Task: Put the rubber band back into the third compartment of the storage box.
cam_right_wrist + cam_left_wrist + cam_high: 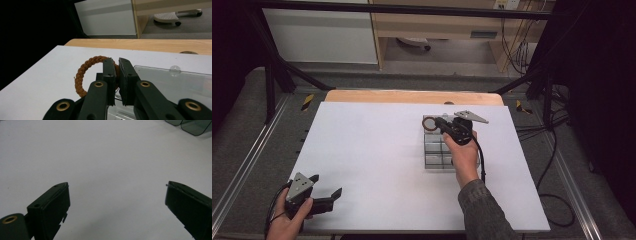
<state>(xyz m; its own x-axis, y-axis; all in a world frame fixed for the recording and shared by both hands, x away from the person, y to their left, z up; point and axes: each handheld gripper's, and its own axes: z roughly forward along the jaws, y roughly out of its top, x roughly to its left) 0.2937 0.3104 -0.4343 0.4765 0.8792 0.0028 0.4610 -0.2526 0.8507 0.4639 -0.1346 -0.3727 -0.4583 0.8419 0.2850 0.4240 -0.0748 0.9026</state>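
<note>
Here the right gripper (115,65) pinches a brown braided ring (86,68), held upright above the far-left corner of the clear compartment box (436,150) on the white table (372,160); the left gripper (326,187), jaws spread, rests near the table's front-left corner.

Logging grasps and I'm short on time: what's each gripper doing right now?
Left gripper: open, nothing between the jaws, over the bare white table.
Right gripper: shut on the brown braided ring, beside the clear box.
</note>
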